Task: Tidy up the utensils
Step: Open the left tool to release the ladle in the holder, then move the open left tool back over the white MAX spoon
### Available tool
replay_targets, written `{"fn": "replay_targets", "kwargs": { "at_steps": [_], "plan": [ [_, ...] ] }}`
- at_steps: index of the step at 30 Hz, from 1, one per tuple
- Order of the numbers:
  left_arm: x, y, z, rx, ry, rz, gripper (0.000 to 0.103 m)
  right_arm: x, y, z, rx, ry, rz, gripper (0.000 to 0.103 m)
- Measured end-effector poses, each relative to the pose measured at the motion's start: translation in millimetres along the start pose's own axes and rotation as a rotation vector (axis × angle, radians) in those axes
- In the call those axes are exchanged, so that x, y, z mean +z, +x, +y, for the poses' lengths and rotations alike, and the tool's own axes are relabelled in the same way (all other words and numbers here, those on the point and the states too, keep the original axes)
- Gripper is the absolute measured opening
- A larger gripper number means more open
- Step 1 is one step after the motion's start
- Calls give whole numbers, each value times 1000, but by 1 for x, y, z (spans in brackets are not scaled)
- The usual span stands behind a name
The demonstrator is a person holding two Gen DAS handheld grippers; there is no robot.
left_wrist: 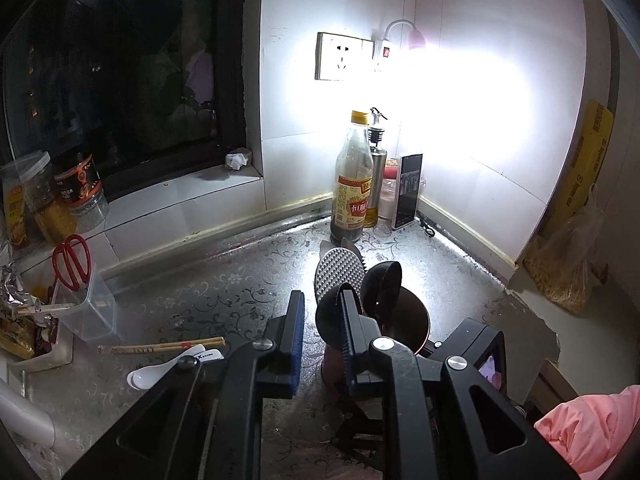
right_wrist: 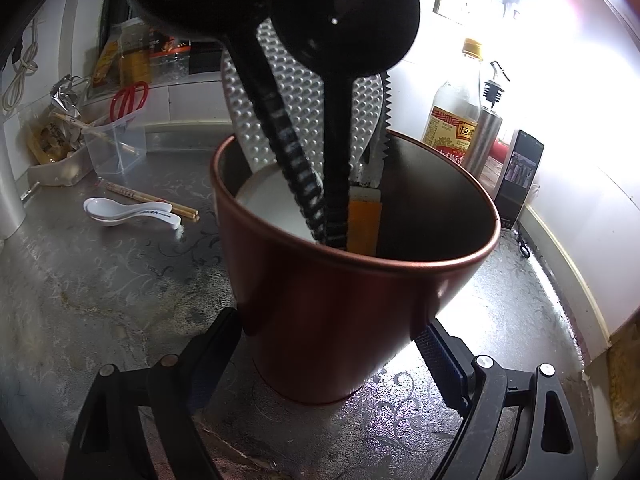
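Note:
My right gripper (right_wrist: 326, 328) is shut on a dark red cup (right_wrist: 360, 292) that stands on the patterned counter, one pad on each side of it. Two black ladles (right_wrist: 344, 16), a white dimpled rice paddle (right_wrist: 296, 92) and a serrated knife (right_wrist: 386, 120) stand in the cup. In the left wrist view my left gripper (left_wrist: 322, 296) hangs open just left of the cup (left_wrist: 412, 320), its blue pads apart and pressing on nothing, with one ladle head (left_wrist: 330, 312) right behind the tips. White spoons (left_wrist: 168, 368) and chopsticks (left_wrist: 168, 347) lie on the counter to the left.
A clear container (left_wrist: 86, 312) holding red scissors (left_wrist: 72, 262) stands at the left beside snack packets. A vinegar bottle (left_wrist: 352, 184), oil dispenser (left_wrist: 376, 176) and phone (left_wrist: 408, 192) fill the back corner. Jars (left_wrist: 80, 188) sit on the sill. A pink sleeve (left_wrist: 592, 428) shows at lower right.

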State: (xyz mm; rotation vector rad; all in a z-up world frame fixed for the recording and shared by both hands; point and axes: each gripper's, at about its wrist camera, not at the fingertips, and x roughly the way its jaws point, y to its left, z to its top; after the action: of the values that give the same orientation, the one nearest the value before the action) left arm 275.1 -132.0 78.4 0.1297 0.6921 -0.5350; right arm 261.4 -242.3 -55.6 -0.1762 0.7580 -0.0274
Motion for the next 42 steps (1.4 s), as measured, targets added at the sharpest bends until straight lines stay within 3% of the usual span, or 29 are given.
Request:
{"fn": "replay_targets", "kwargs": {
  "at_steps": [3,8,12,14,19,26,28,30,36,42],
  "plan": [
    [2,-6,3,-4,-8,-20,36,0,0,0,0,0,0,89],
    [4,-15,16,16,-38,-48,37,0,0,0,0,0,0,89],
    [4,-23,34,54,-89,-67,49,0,0,0,0,1,0,89],
    [3,-24,44,73,-122,-68,50,0,0,1,0,0,1,89],
    [-4,-22,71,148,-214,-35,60,0,0,0,-1,1,0,89],
    [-25,-11,111,280,-354,65,61,0,0,1,0,1,1,89],
    [-31,-10,121,309,-395,79,70,0,0,1,-1,1,1,89],
    [-36,-11,130,326,-426,82,82,0,0,1,-1,1,1,89],
    [-46,-15,152,381,-500,85,90,1,0,0,-1,1,1,89],
    [-60,-13,171,405,-576,109,91,1,0,0,-1,2,1,89]
  ]
}}
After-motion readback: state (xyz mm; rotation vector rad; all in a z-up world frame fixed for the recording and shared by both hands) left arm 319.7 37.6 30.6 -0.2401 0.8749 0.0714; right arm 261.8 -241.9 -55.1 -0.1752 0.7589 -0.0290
